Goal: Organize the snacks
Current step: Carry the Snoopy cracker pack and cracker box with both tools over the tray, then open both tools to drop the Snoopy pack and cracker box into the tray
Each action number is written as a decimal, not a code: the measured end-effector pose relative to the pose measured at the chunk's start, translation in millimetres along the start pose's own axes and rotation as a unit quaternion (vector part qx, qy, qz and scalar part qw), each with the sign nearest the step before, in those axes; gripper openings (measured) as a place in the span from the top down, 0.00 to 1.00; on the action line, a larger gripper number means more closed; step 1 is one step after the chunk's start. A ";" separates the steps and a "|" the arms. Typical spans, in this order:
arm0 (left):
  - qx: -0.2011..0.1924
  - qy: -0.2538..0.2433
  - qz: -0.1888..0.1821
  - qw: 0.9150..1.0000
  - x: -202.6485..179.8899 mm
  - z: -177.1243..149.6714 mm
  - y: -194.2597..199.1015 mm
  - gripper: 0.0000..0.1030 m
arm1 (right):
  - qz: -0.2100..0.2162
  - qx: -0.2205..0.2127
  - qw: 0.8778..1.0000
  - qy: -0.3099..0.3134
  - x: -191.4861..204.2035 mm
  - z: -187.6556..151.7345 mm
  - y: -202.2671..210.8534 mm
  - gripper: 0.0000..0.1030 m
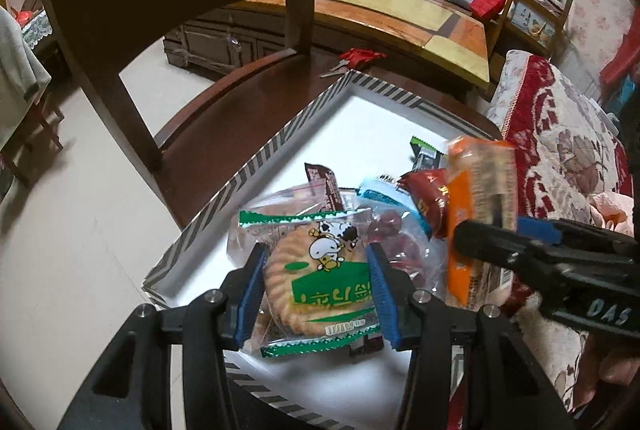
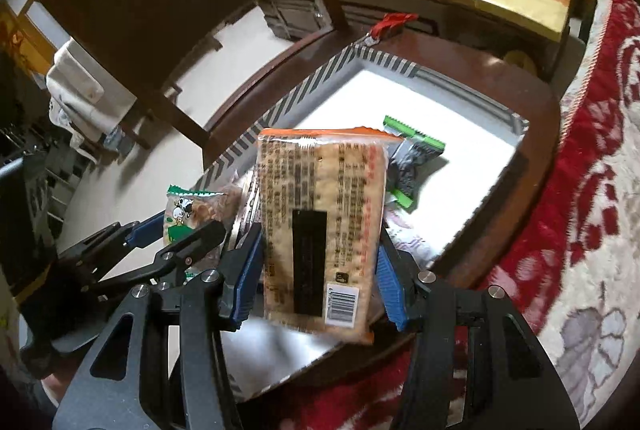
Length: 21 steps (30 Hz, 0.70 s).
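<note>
Left gripper (image 1: 318,292) clamps biscuit packet (image 1: 316,282); right gripper (image 2: 320,270) clamps cracker pack (image 2: 320,230). Both light, brittle, slippery; grip flat sides gently.

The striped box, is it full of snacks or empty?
Partly full. The shallow striped-rim white box holds a green-and-black snack packet and a packet pile; much white floor shows.

Indoor light, moderately dim; the white tray (image 1: 362,118) floor glares almost featureless. Strong barrel distortion bends every edge, with dark corners. The orange cracker pack (image 1: 478,214) smears (probably motion blur); fine print stays unreadable.
</note>
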<state>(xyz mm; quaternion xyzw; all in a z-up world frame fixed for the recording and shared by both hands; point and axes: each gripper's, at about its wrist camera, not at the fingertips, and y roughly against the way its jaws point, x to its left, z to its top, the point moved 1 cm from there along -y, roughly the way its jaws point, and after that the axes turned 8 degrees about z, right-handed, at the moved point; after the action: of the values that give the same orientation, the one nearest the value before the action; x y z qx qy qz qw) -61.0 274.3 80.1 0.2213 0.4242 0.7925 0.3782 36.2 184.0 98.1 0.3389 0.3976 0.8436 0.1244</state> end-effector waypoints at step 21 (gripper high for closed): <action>0.020 -0.007 0.039 0.999 -5.8 -2.7 -16.8 0.32 | 0.023 -0.016 0.997 -0.069 -12.7 2.6 -33.2 0.46</action>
<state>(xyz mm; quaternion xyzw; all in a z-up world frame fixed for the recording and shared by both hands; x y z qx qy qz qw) -52.3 274.4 64.4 0.2503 0.4282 0.7966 0.3456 45.3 201.1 68.2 0.4030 0.3666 0.8271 0.1379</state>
